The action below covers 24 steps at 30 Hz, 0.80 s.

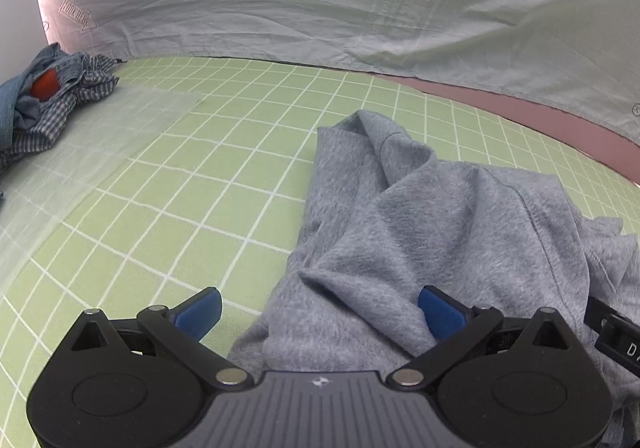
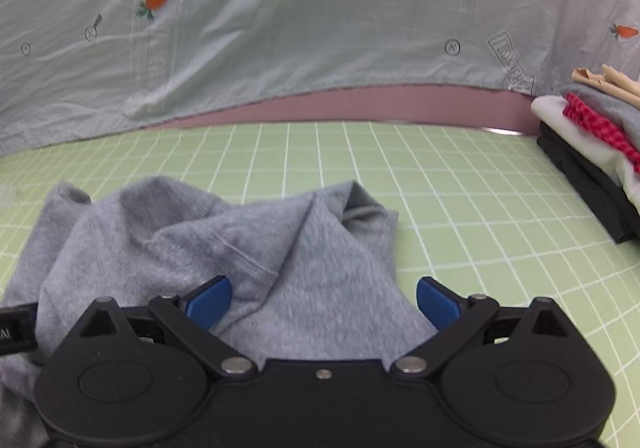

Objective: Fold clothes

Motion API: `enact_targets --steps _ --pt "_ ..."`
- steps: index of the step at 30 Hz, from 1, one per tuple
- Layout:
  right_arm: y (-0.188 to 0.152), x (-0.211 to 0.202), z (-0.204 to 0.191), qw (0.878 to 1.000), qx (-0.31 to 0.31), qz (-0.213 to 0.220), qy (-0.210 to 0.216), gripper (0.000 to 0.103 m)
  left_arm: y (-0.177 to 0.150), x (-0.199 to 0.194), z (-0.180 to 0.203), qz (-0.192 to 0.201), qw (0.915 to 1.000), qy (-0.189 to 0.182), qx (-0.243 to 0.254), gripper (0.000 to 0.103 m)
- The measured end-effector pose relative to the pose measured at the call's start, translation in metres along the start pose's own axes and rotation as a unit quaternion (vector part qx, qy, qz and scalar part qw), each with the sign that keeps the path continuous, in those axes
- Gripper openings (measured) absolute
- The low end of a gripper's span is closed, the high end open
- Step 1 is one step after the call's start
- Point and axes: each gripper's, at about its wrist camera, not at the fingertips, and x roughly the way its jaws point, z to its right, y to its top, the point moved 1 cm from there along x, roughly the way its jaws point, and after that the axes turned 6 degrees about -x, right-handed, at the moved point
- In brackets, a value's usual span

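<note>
The left gripper (image 1: 320,314), black with blue pads, is spread wide over the near edge of a crumpled grey sweatshirt (image 1: 432,224); its right pad touches the fabric, its left pad sits over bare sheet. The right gripper (image 2: 324,304) is likewise spread apart, released, with the same sweatshirt bunched between and beneath its fingers. The garment lies rumpled on a green sheet with a white grid (image 1: 208,184). Far left sits a heap of blue checked clothes (image 1: 52,100). Far right stands a stack of folded clothes (image 2: 596,136). Behind hangs a pale carrot-print cloth (image 2: 320,16).
</note>
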Motion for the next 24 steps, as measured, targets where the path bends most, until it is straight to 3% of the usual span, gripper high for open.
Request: enact_targets --steps 5,11,14,24 --pt "-0.015 0.014 -0.006 0.999 -0.004 -0.035 0.014 0.102 0.003 -0.009 0.001 0.001 1.0000 -0.001 0.003 0.103" --pt "-0.016 -0.018 0.015 1.000 0.002 -0.001 -0.007 0.102 -0.002 -0.043 -0.013 0.024 0.9995 -0.018 -0.010 0.103" --pt "-0.028 -0.039 0.034 1.000 0.006 0.005 -0.019 0.102 -0.017 -0.059 -0.023 0.019 0.9997 -0.015 -0.002 0.103" --pt "-0.095 -0.102 0.077 0.998 -0.001 -0.060 -0.024 0.102 -0.075 -0.121 -0.054 -0.028 0.9993 0.023 0.002 0.103"
